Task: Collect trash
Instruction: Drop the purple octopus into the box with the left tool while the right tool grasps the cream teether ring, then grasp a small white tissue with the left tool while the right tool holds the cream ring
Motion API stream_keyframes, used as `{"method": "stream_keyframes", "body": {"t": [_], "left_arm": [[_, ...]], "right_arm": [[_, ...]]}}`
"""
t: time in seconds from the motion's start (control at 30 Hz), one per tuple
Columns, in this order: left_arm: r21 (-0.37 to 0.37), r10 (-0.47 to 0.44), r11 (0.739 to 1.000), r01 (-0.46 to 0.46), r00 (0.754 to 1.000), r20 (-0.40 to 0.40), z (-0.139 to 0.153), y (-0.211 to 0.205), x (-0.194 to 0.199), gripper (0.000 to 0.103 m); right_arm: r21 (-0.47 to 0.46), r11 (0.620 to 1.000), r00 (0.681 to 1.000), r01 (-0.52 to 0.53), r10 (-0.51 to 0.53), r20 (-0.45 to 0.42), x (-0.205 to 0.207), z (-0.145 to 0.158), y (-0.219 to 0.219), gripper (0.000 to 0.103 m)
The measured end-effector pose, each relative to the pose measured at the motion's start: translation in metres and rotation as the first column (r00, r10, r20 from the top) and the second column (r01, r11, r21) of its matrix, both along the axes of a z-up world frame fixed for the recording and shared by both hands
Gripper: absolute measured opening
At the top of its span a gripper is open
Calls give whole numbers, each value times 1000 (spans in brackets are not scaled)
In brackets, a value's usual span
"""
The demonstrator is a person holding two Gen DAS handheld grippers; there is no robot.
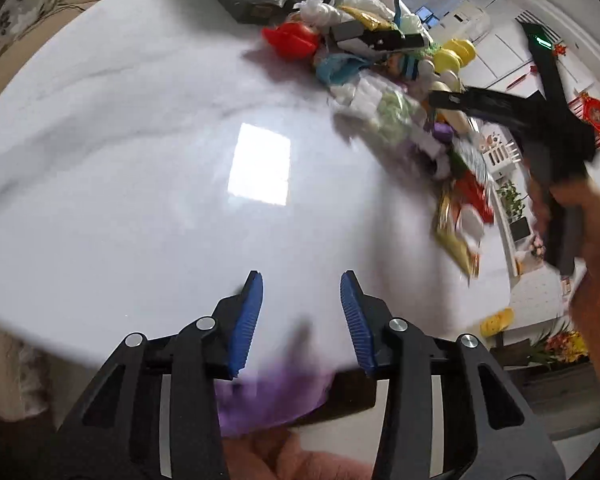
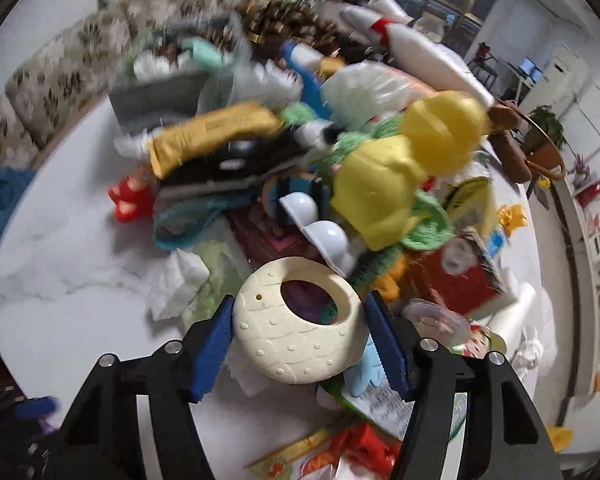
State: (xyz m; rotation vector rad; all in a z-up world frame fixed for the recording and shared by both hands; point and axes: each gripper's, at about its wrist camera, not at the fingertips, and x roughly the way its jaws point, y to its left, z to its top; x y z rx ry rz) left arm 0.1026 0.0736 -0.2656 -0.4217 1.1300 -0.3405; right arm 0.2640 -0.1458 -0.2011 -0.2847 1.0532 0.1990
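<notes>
Gripping the cream ring toy [image 2: 296, 320] across its width, the right gripper [image 2: 300, 340] lifts it from the trash heap [image 2: 340, 160] near the bench [image 1: 140, 160] far edge. The left gripper [image 1: 302, 320] hangs open and empty over the near edge. Container contents cannot be told.

Glossy marble-look table [image 1: 140, 140]; matt dimpled cream plastic ring [image 2: 296, 344].

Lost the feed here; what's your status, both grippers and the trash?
Left gripper open, empty over bare table. Right gripper around cream ring, grip unconfirmed. Clutter pile crowds behind it.
</notes>
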Motion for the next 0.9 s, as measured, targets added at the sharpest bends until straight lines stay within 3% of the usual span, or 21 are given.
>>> {"method": "stream_keyframes", "body": {"t": [0.2, 0.33, 0.37, 0.43, 0.47, 0.53, 0.67, 0.7, 0.73, 0.77, 0.8, 0.83, 0.9], "left_arm": [[43, -37, 998, 34, 998, 58, 3, -12, 16, 41], [19, -33, 999, 32, 999, 26, 7, -20, 28, 42], [18, -47, 999, 46, 998, 47, 14, -26, 32, 46], [13, -54, 998, 54, 997, 59, 19, -36, 43, 72], [12, -50, 999, 49, 996, 70, 23, -40, 51, 76], [47, -41, 998, 36, 994, 101, 33, -50, 77, 78], [53, -52, 997, 47, 995, 91, 35, -60, 128, 77], [57, -62, 997, 57, 994, 85, 35, -65, 141, 72], [60, -76, 996, 71, 993, 87, 35, -69, 150, 54], [58, -93, 994, 88, 992, 82, 34, -72, 155, 45], [79, -110, 991, 107, 993, 43, 27, -78, 165, 26], [95, -117, 989, 114, 993, 25, 23, -82, 169, 20], [99, -129, 987, 126, 991, 30, 22, -83, 169, 20]], "right_arm": [[236, 972, 999, -8, -2, 42, -36, 53, -28, 64], [353, 936, 999, -3, -15, 50, -66, 77, -55, 64], [370, 929, 998, -5, -16, 53, -74, 80, -57, 64], [391, 920, 999, -1, -20, 49, -88, 82, -62, 64], [405, 914, 999, 5, -25, 43, -99, 83, -64, 64], [433, 901, 999, 21, -36, 26, -118, 81, -72, 64], [459, 886, 997, 60, -72, 9, -143, 75, -86, 64], [463, 883, 997, 71, -81, 1, -148, 72, -90, 64], [466, 880, 996, 88, -93, -11, -155, 69, -95, 64], [466, 879, 994, 100, -104, -17, -158, 67, -98, 64], [476, 872, 993, 116, -116, -30, -162, 64, -103, 64], [479, 869, 992, 125, -123, -34, -166, 62, -107, 64], [477, 866, 988, 149, -148, -41, -172, 59, -114, 64]]}}
